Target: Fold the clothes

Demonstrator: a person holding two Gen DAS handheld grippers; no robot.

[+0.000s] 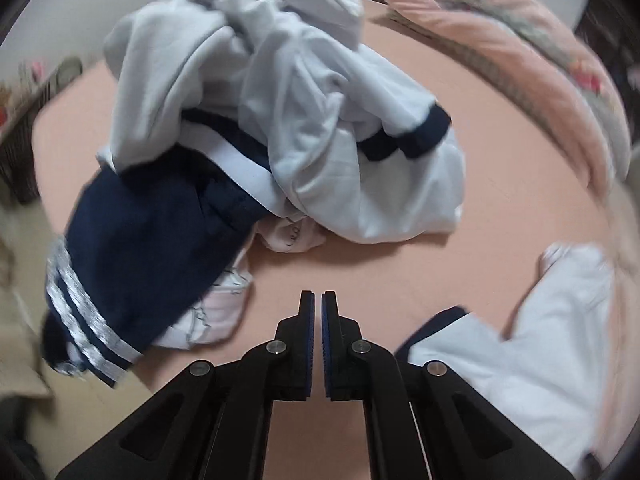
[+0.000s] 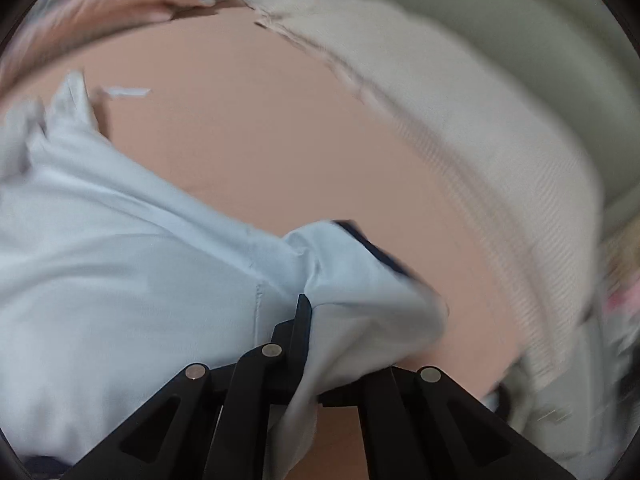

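A crumpled pale-blue shirt with navy cuffs lies heaped on the pink bed sheet. Against its left side rest navy trousers with silver stripes, and a white garment lies underneath. My left gripper hovers over bare sheet in front of the heap, shut with nothing between its pads. In the right wrist view my right gripper is shut on another pale-blue shirt with navy trim. That cloth drapes over and hides the right finger. The same shirt shows at the lower right of the left wrist view.
A pink quilt lies bunched along the far right of the bed. A beige ribbed blanket edges the sheet on the right wrist side. A dark wicker basket stands beyond the bed's left edge.
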